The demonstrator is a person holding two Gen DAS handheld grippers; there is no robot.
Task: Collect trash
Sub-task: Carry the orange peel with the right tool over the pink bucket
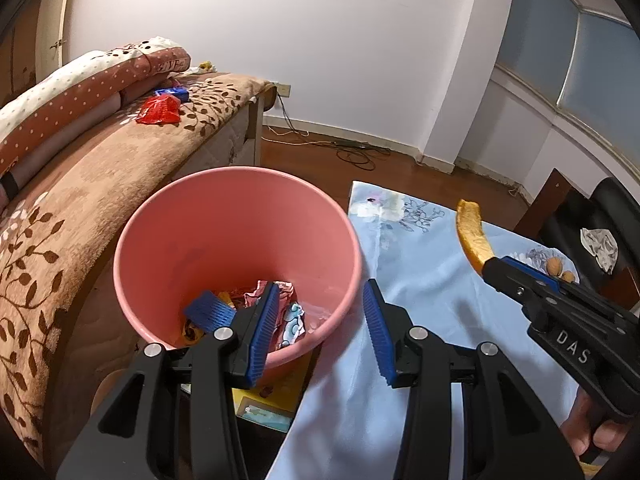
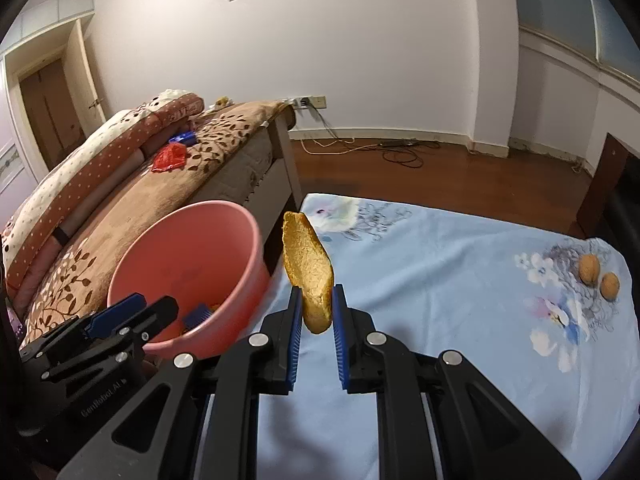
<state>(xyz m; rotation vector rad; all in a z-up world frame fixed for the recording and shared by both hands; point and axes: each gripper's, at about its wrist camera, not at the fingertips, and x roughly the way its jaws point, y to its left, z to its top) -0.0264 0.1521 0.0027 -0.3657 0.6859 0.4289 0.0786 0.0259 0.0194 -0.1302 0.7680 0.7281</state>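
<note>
Your right claw (image 2: 316,316) is clenched on the orange peel (image 2: 308,268), w/ the strip standing up out of the pads above the blue floral cloth on the counter (image 2: 440,280). The peel isn't over the pink bin (image 2: 192,256) yet; the bin sits just left of that claw, rim near the peel. Your left claw (image 1: 320,320) is released, nothing in it, pads apart w/ one inside the bin's near rim and one outside.

Progress, as I judge it: partway. The bin already holds several scraps, incl. a blue piece & crumpled wrappers (image 1: 280,304). Left to do: drop the peel, then the two walnuts (image 2: 598,276) far right of your right claw on the cloth. Further off, beyond the bin on the bed (image 2: 120,216), a red wrapper (image 2: 170,159) & a blue item (image 2: 182,138) may also count as trash.

Views differ: left wrist looks down into the bin, so you see its contents, plus a crumpled paper (image 1: 600,246) on a dark chair far right. Right wrist shows only a sliver of the inside, but gives the grip on the peel & both walnuts clearly.
</note>
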